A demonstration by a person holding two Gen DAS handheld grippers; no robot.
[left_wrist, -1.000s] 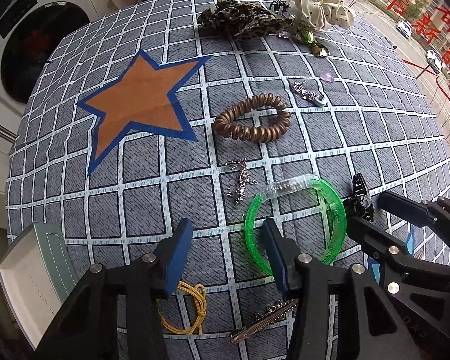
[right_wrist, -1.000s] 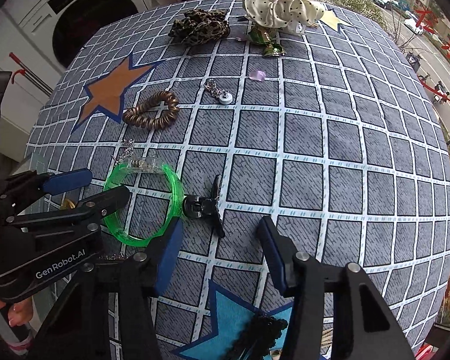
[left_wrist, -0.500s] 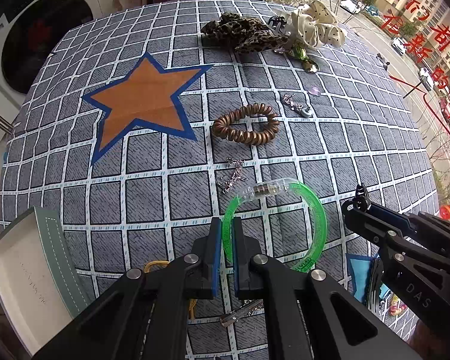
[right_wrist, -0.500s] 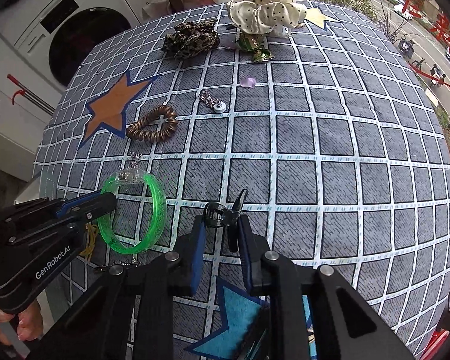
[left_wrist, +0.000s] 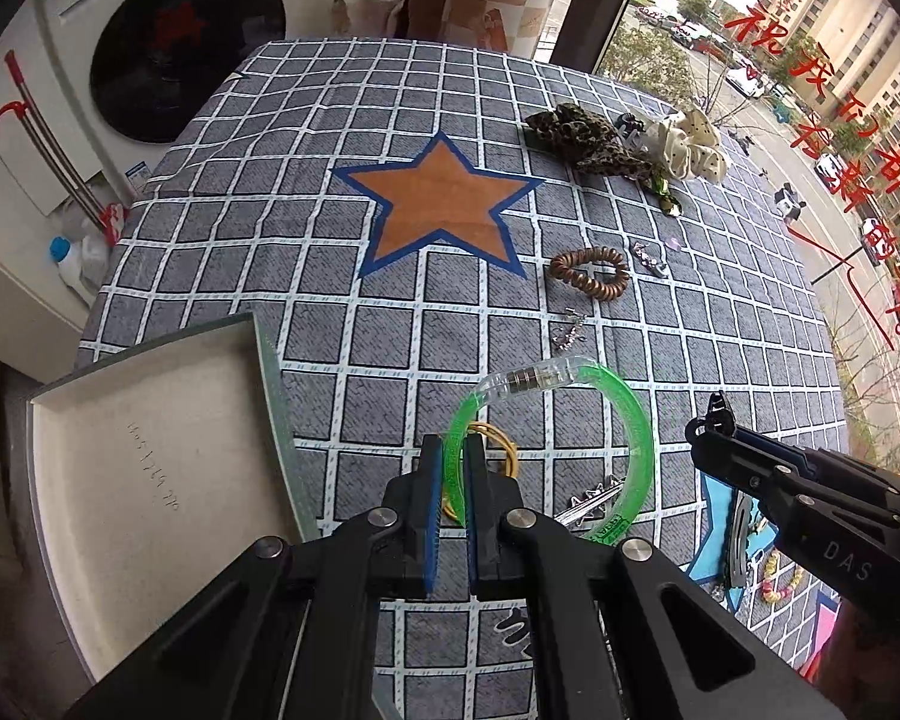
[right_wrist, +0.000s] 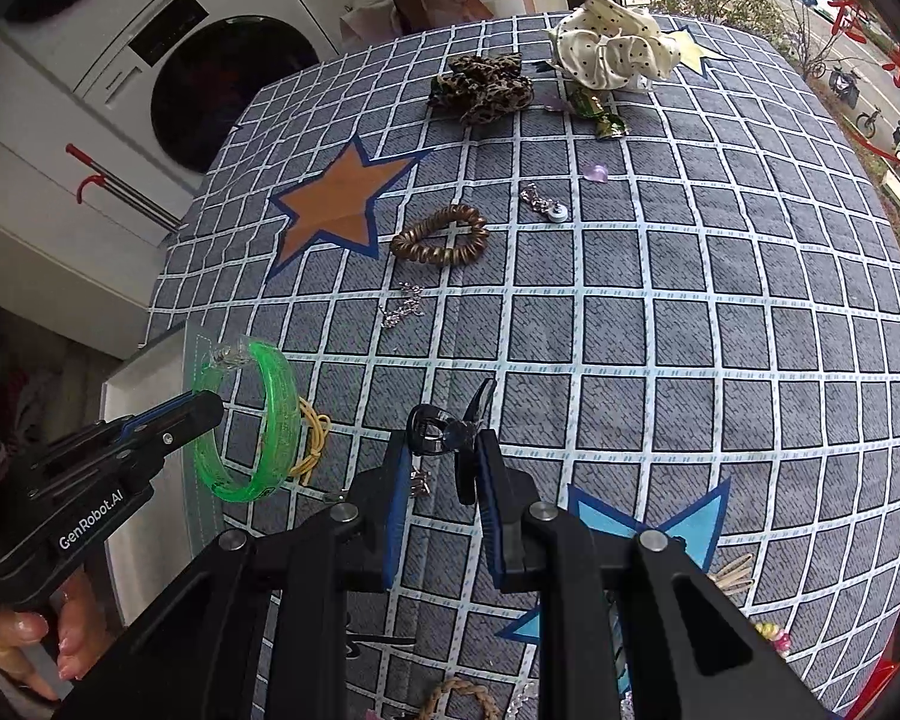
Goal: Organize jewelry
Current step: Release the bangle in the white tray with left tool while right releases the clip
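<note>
Green bangle (left_wrist: 615,414) hangs clear of the checked cloth (left_wrist: 282,192), rim clamped in left gripper (left_wrist: 456,480); near arc hidden behind its jaws. Right gripper (right_wrist: 441,483) pinches a black hair claw (right_wrist: 444,429), lifted, lower part hidden. White tray (left_wrist: 150,468) at table's left edge, partly cut off. Cloth's right side is open.
</note>
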